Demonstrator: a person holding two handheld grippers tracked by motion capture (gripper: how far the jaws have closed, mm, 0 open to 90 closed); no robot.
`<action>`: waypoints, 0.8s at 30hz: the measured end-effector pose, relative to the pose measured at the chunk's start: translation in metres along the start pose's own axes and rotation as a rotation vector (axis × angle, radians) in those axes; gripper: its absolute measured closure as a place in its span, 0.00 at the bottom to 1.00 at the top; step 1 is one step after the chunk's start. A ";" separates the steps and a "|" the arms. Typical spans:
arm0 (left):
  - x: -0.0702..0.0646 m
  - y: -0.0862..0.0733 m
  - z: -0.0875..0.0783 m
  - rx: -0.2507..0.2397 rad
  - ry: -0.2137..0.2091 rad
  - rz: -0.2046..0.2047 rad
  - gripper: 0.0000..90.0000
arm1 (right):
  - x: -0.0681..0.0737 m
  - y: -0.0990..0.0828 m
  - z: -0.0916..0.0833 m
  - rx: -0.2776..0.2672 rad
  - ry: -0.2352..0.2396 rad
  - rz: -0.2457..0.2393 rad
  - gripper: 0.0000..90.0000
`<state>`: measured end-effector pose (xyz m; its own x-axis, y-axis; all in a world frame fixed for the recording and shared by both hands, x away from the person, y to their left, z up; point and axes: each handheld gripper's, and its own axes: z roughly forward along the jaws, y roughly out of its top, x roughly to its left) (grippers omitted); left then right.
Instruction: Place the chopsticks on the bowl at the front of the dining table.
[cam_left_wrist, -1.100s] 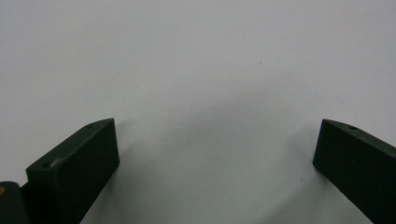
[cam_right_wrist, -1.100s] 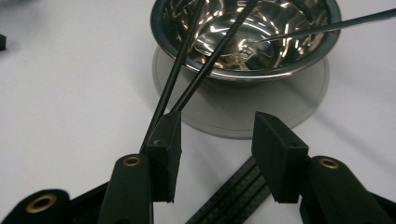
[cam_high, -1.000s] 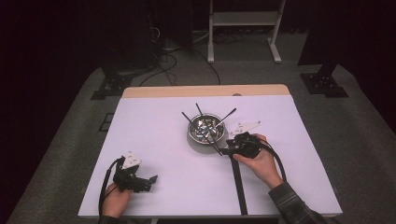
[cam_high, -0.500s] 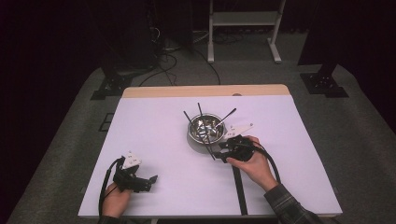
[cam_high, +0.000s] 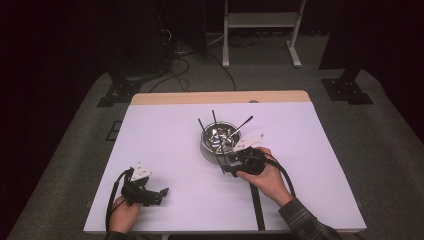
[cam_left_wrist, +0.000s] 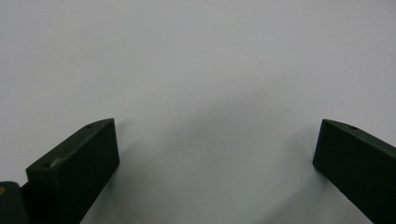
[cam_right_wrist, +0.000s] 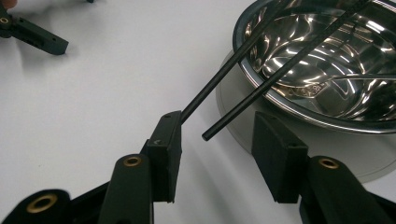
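A shiny steel bowl (cam_high: 220, 139) (cam_right_wrist: 322, 65) stands mid-table. Two black chopsticks (cam_high: 215, 131) (cam_right_wrist: 252, 95) lean across its rim, their near ends sticking out over the table. My right gripper (cam_high: 231, 169) (cam_right_wrist: 219, 135) lies low at the bowl's near side with its jaws open around those ends. One chopstick tip sits against the left jaw's inner face and the other hangs free in the gap. My left gripper (cam_high: 161, 192) (cam_left_wrist: 215, 135) rests near the front left of the white table (cam_high: 165, 135), jaws wide open on nothing.
A thin silvery utensil handle (cam_high: 244, 122) pokes out of the bowl toward the back right. A black strap (cam_high: 256, 205) runs to the table's front edge. The left gripper's jaw (cam_right_wrist: 35, 33) shows far off in the right gripper view.
My right gripper has slid left along the bowl's near side, bringing its jaws around the chopstick ends. The left gripper has stayed put.
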<state>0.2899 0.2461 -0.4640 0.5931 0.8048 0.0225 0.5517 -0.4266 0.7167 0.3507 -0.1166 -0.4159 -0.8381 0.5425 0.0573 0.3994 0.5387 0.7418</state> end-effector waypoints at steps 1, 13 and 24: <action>0.000 0.000 0.000 0.000 0.000 0.000 0.00 | 0.000 0.000 -0.001 -0.003 -0.001 0.000 0.57; 0.000 0.000 0.000 0.000 0.000 0.003 0.00 | -0.008 0.031 -0.008 -0.067 -0.009 0.019 0.76; 0.000 0.000 0.000 -0.001 0.000 0.005 0.00 | -0.026 0.068 0.022 -0.069 -0.006 0.038 1.00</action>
<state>0.2901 0.2464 -0.4641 0.5955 0.8029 0.0260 0.5483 -0.4299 0.7174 0.4077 -0.0800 -0.3816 -0.8202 0.5661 0.0826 0.4046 0.4719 0.7833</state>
